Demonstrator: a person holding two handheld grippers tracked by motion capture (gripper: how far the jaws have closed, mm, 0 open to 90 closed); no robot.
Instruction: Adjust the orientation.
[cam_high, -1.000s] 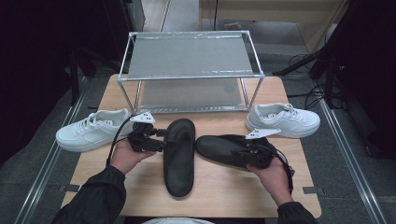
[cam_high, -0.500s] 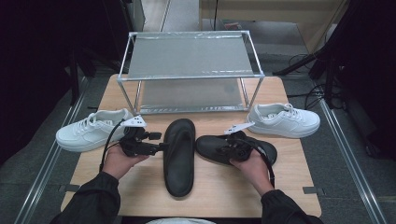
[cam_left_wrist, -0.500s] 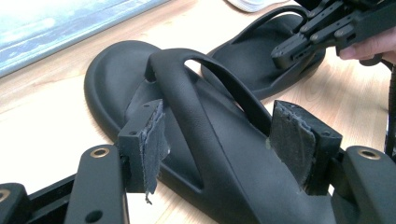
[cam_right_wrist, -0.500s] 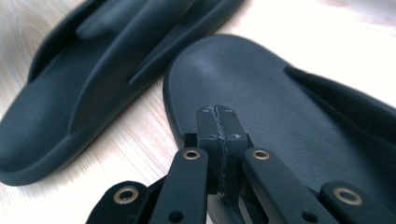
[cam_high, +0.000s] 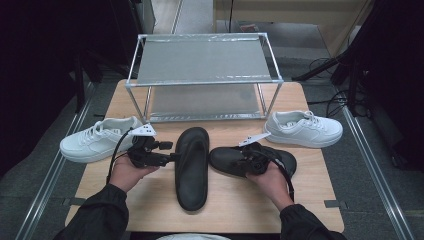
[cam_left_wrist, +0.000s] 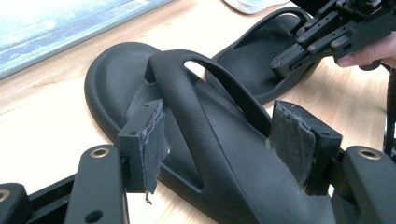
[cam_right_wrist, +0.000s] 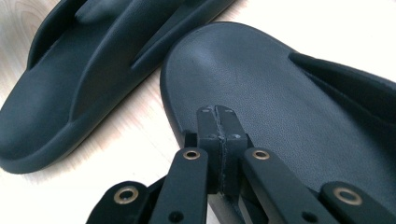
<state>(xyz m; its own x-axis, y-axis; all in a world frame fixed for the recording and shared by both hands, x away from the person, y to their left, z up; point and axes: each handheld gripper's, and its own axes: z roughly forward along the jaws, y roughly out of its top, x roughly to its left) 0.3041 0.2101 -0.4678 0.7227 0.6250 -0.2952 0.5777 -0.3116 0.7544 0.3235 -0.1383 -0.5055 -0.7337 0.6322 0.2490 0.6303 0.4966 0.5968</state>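
The left tool (cam_left_wrist: 215, 154) is spread wide around the strap of the near sandal (cam_left_wrist: 196, 116) on the tabletop (cam_left_wrist: 51, 107); it should be closed squarely on the strap. The right tool (cam_right_wrist: 219, 140) is clenched empty over the far sandal (cam_right_wrist: 289, 107).

A wooden table (cam_high: 310, 200) stood on grey floor (cam_high: 45, 190). A metal-framed two-tier rack (cam_high: 205, 75) occupied its far edge. Dark furniture and cables (cam_high: 325, 102) flanked both sides.

No text, label, brand, number or sign can be read anywhere.
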